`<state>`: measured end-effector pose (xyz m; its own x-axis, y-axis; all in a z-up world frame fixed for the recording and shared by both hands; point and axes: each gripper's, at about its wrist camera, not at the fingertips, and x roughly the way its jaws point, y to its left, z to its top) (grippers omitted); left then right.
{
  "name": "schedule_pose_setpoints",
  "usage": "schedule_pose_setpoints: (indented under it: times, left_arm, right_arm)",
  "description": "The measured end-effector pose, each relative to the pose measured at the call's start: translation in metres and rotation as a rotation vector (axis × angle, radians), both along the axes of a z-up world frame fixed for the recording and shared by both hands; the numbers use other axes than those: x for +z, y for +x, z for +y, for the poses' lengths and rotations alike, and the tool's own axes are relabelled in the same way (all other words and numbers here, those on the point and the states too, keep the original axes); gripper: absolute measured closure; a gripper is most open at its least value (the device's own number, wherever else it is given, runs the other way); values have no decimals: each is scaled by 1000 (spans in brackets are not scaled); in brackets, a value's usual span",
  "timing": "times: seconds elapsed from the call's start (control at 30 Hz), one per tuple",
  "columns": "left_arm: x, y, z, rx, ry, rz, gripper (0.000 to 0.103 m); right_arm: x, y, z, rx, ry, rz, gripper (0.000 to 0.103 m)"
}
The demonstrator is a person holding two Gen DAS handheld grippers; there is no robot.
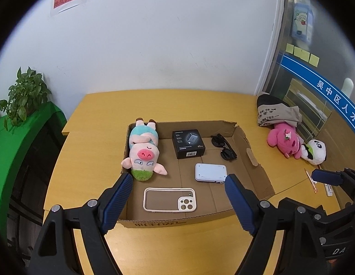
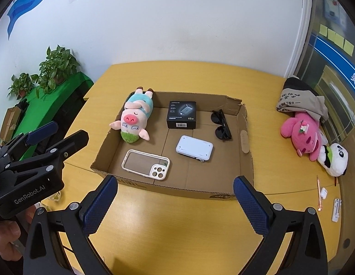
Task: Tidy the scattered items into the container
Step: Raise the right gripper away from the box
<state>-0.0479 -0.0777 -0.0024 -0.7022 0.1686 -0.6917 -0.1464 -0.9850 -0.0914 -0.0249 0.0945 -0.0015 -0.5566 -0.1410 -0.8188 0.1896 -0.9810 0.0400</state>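
A shallow cardboard box (image 1: 250,151) (image 2: 245,123) sits on the yellow table. Inside lie a pig plush (image 1: 144,152) (image 2: 135,119), a black charger box (image 1: 188,143) (image 2: 181,114), sunglasses (image 1: 224,146) (image 2: 221,121), a white device (image 1: 210,171) (image 2: 194,147) and a phone case (image 1: 170,199) (image 2: 145,164). My left gripper (image 1: 178,202) is open and empty over the box's near edge. My right gripper (image 2: 175,206) is open and empty just in front of the box.
On the table's right side lie a pink plush (image 1: 285,141) (image 2: 302,133), a panda plush (image 1: 316,151) (image 2: 335,160), a folded cloth bag (image 1: 276,112) (image 2: 298,102), a pen (image 2: 319,193) and small white items (image 2: 336,209). Potted plants (image 2: 56,66) stand to the left.
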Motion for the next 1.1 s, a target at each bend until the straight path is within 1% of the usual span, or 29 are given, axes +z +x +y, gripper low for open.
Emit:
schedule_pose_setpoints:
  times: [0.27, 0.4, 0.5, 0.6, 0.7, 0.73, 0.8, 0.83, 0.9, 0.93, 0.97, 1.0, 1.03, 1.07, 1.1]
  left_arm:
    - [-14, 2, -1, 1, 6, -21, 20]
    - [-32, 1, -4, 2, -14, -23, 20]
    - [-51, -4, -9, 13, -4, -30, 20]
    - [-82, -14, -20, 51, 16, -47, 20]
    - [-116, -25, -29, 88, 7, -46, 20]
    - [-129, -30, -30, 100, -3, -49, 20]
    - [-155, -41, -30, 100, 0, -55, 20]
    - [-167, -48, -29, 92, -5, -59, 20]
    - [-192, -59, -24, 84, -34, -63, 20]
    - [-201, -62, -22, 78, -49, -67, 20]
    - [-212, -65, -20, 73, -65, -76, 20]
    - [-224, -67, -19, 68, -80, -90, 21]
    - [-229, -65, -16, 62, -114, -63, 20]
    - [-228, -59, -15, 66, -114, 2, 20]
    - [-229, -55, -17, 80, -98, 46, 19]
  right_arm:
    - [-6, 5, 5, -23, 9, -7, 1]
    - [-18, 3, 9, -27, 11, -16, 1]
    - [-34, -2, 14, -21, 10, -7, 1]
    - [-60, -14, 21, -5, -2, 10, 1]
    - [-96, -29, 30, 3, -12, 64, 1]
    - [-113, -36, 34, -5, -13, 100, 1]
    - [-136, -45, 41, -13, -21, 151, 1]
    - [-153, -54, 45, -12, -18, 164, 1]
    - [-177, -66, 50, -13, -12, 169, 1]
    - [-194, -73, 54, -18, -9, 164, 1]
    - [-205, -76, 57, -20, -11, 159, 1]
    - [-222, -79, 60, -19, -14, 154, 1]
    - [-234, -81, 61, -13, -15, 153, 0]
    - [-237, -80, 66, -21, -54, 184, 0]
    - [-238, -76, 63, -27, -23, 239, 0]
